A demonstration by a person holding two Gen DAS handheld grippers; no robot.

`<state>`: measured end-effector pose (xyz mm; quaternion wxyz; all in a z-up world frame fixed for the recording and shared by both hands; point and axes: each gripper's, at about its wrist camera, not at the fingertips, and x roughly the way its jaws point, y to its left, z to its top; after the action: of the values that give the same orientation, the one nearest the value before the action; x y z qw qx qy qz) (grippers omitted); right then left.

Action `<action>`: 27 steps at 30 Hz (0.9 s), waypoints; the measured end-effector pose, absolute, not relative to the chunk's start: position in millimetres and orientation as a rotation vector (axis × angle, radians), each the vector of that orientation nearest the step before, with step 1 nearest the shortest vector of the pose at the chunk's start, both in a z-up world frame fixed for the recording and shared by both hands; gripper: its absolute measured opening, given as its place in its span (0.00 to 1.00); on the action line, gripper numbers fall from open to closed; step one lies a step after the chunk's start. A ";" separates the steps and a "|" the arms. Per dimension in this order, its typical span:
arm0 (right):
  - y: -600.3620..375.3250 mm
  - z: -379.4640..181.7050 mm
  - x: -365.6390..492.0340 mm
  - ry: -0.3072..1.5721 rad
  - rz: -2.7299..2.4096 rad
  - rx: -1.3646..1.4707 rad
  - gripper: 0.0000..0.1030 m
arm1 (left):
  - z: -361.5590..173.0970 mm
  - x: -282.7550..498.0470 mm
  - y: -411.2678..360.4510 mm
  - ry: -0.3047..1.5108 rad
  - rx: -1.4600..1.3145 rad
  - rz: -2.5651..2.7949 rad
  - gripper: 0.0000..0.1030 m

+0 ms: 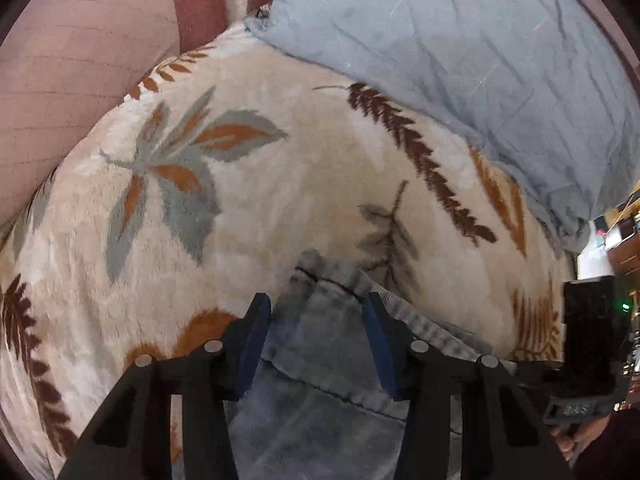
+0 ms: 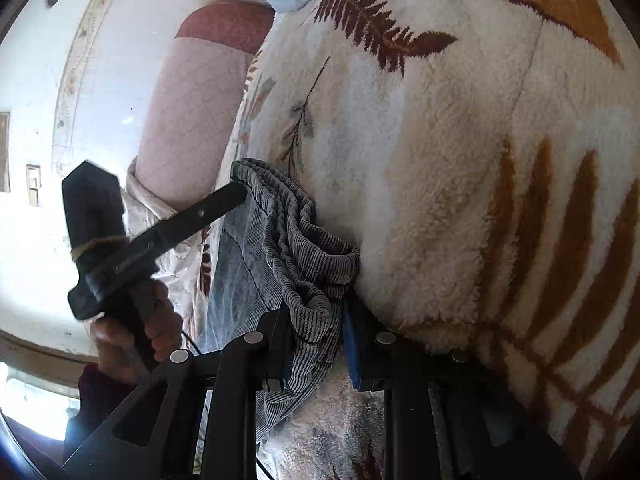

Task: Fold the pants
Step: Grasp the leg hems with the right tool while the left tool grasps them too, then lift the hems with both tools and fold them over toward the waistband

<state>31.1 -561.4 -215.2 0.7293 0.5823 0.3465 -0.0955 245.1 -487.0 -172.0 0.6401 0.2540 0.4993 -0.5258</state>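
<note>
The pants are grey-blue denim with a ribbed grey waistband, lying on a cream blanket with leaf prints. In the left wrist view the pants (image 1: 320,360) run up between the two blue-padded fingers of my left gripper (image 1: 318,304), which stand apart over the cloth. In the right wrist view the gathered waistband (image 2: 316,264) passes between the fingers of my right gripper (image 2: 316,320), which press on it. The left gripper (image 2: 236,196) also shows there, its tip at the waistband's far corner.
The leaf-print blanket (image 1: 280,184) covers the bed. A grey-blue quilt (image 1: 460,40) lies at the back right, pink pillows (image 1: 72,80) at the back left. The right gripper's body (image 1: 592,340) is at the right edge. A white wall (image 2: 36,80) is to the left.
</note>
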 end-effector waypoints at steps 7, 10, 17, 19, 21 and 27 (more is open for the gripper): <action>-559.6 -213.9 31.8 0.762 -0.220 1.277 0.18 | -178.5 233.1 -488.4 1.109 0.575 -1.251 0.36; -558.0 -211.7 31.7 0.756 -0.219 1.270 0.18 | -173.4 233.7 -482.7 1.085 0.565 -1.262 0.23; -552.2 -200.7 31.4 0.728 -0.232 1.245 0.17 | -145.9 237.1 -466.0 1.033 0.494 -1.281 0.20; -549.8 -193.4 31.2 0.713 -0.231 1.229 0.17 | -133.7 240.9 -456.4 1.022 0.453 -1.290 0.19; -545.4 -183.2 30.7 0.686 -0.222 1.211 0.17 | -119.8 245.7 -444.6 1.011 0.410 -1.299 0.20; -517.8 -140.7 34.2 0.613 -0.145 1.124 0.17 | -81.1 254.0 -400.9 0.977 0.314 -1.294 0.20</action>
<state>34.2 -517.8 -140.7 0.7995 0.5241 0.2855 -0.0677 254.0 -400.9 -81.1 0.6780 0.1396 0.4349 -0.5759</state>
